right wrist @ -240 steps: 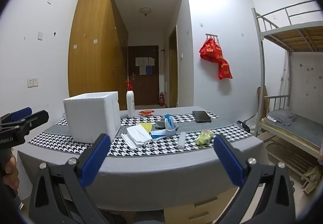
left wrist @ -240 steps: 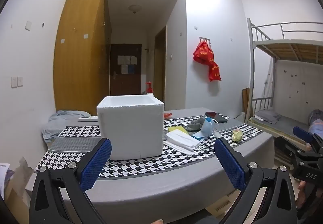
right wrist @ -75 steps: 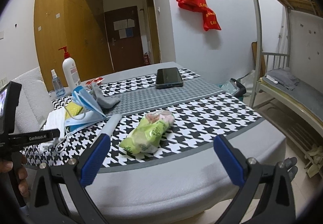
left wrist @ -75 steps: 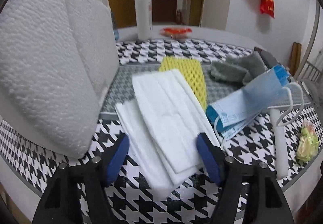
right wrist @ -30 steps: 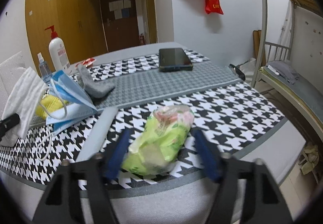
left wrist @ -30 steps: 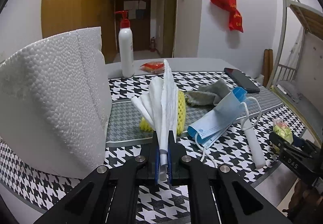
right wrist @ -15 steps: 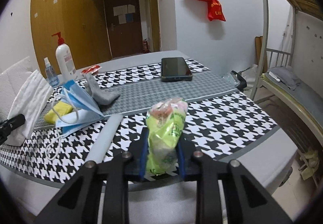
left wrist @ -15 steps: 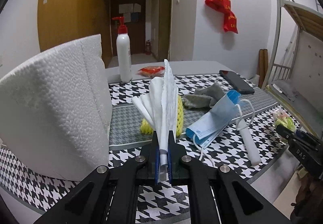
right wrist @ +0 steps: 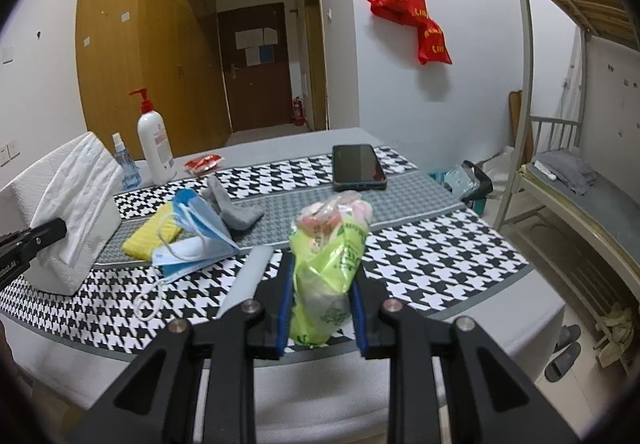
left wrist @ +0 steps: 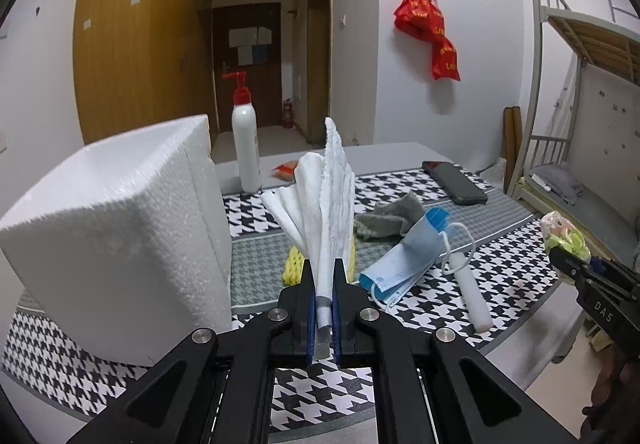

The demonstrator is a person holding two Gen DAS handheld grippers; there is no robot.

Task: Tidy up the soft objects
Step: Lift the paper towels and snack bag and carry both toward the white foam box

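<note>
My left gripper [left wrist: 322,276] is shut on a stack of white cloths [left wrist: 322,204], which fan upward above the table beside a white foam box [left wrist: 116,236]. My right gripper [right wrist: 320,284] is shut on a green plastic bag [right wrist: 328,256] and holds it off the table. That bag [left wrist: 564,236] and the right gripper [left wrist: 560,256] show at the right edge of the left wrist view. The cloths [right wrist: 76,196] and left gripper [right wrist: 60,228] appear at the left of the right wrist view. On the table lie a blue face mask [right wrist: 196,240], a yellow foam net [right wrist: 150,232] and a grey sock [right wrist: 232,212].
A white foam stick [right wrist: 248,276] lies near the table's front edge. A pump bottle [right wrist: 154,148], a small spray bottle [right wrist: 126,168], a red packet [right wrist: 204,163] and a phone [right wrist: 358,166] sit farther back. A bunk bed [right wrist: 580,180] stands to the right.
Both grippers have risen with their loads. The right gripper closed around the green bag and lifted it off the table. The cloths stay pinched in the left gripper.
</note>
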